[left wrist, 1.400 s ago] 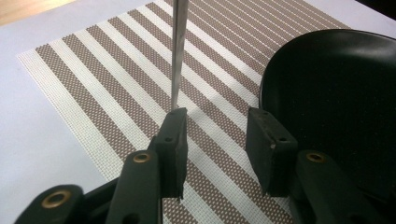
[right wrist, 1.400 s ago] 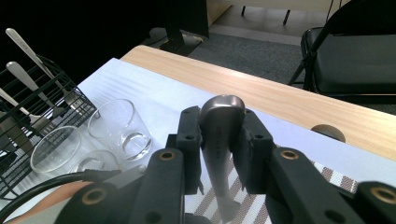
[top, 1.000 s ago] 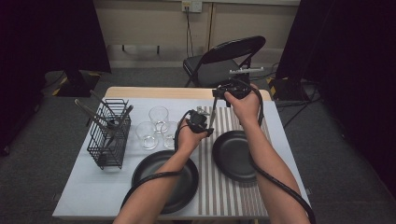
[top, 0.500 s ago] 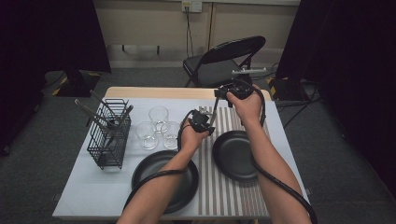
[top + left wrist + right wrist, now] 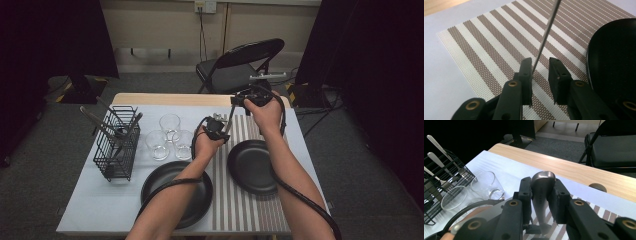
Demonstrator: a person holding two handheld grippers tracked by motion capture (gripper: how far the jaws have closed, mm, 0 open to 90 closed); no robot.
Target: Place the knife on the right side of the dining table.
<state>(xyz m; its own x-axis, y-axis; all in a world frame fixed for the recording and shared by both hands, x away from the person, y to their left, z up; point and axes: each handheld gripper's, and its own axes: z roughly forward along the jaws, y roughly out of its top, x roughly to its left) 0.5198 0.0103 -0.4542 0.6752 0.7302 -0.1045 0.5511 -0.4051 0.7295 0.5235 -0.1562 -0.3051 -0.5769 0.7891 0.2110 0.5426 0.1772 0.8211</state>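
Note:
My right gripper [image 5: 243,100] is shut on the rounded handle end of a metal utensil [image 5: 542,185], held over the far end of the striped placemat [image 5: 245,210]. The utensil [image 5: 230,120] hangs down and left toward my left gripper [image 5: 219,126]. In the left gripper view its thin shaft [image 5: 546,35] runs between the jaws of my left gripper [image 5: 540,62]. It lies against the left jaw, with a gap to the right one. Those jaws have just been closing around the shaft. The utensil's lower end is hidden.
Two black plates lie near the table's front, one [image 5: 255,165] on the placemat and one [image 5: 175,192] left of it. Three clear glasses [image 5: 170,122] stand left of my left hand. A wire basket [image 5: 117,145] with cutlery stands at the far left. A folding chair [image 5: 240,65] stands behind the table.
The left gripper's jaws have drawn closer together around the utensil's shaft, and the left hand has edged slightly toward the right hand. The right hand has kept still.

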